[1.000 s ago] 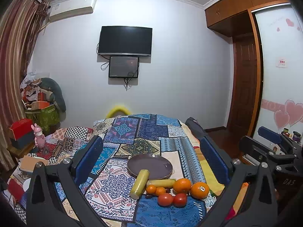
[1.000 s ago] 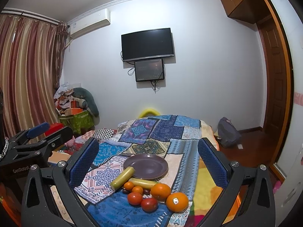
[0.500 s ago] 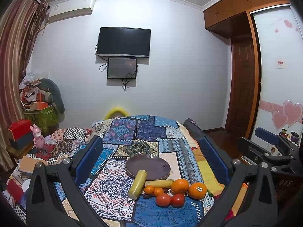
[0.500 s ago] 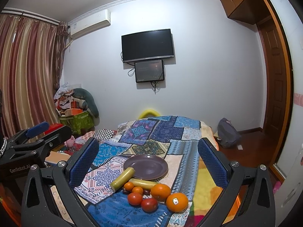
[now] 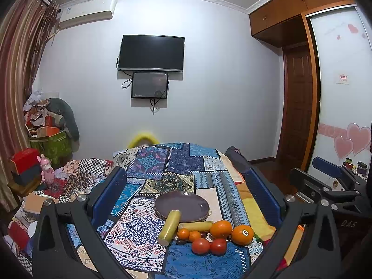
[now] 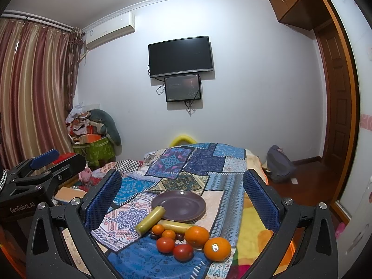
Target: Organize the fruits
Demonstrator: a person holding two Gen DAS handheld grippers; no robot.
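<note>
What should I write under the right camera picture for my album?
Open jaws frame oranges, tomatoes and an empty purple plate on a patchwork quilt.

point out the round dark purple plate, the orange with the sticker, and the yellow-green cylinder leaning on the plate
round dark purple plate (image 6: 183, 203): right wrist view, on its bare centre.
orange with the white sticker (image 6: 217, 248): right wrist view, on the peel beside the sticker.
yellow-green cylinder (image 5: 169, 226): left wrist view, at mid-length of its side.

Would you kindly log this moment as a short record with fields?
surface: patchwork quilt on a bed
plate: purple plate, bare
fruit: stickered orange, second orange, two tomatoes, two small tangerines, all on the quilt
other: two yellow-green cylinders
left tool: open, holding nothing
right tool: open, holding nothing
</note>
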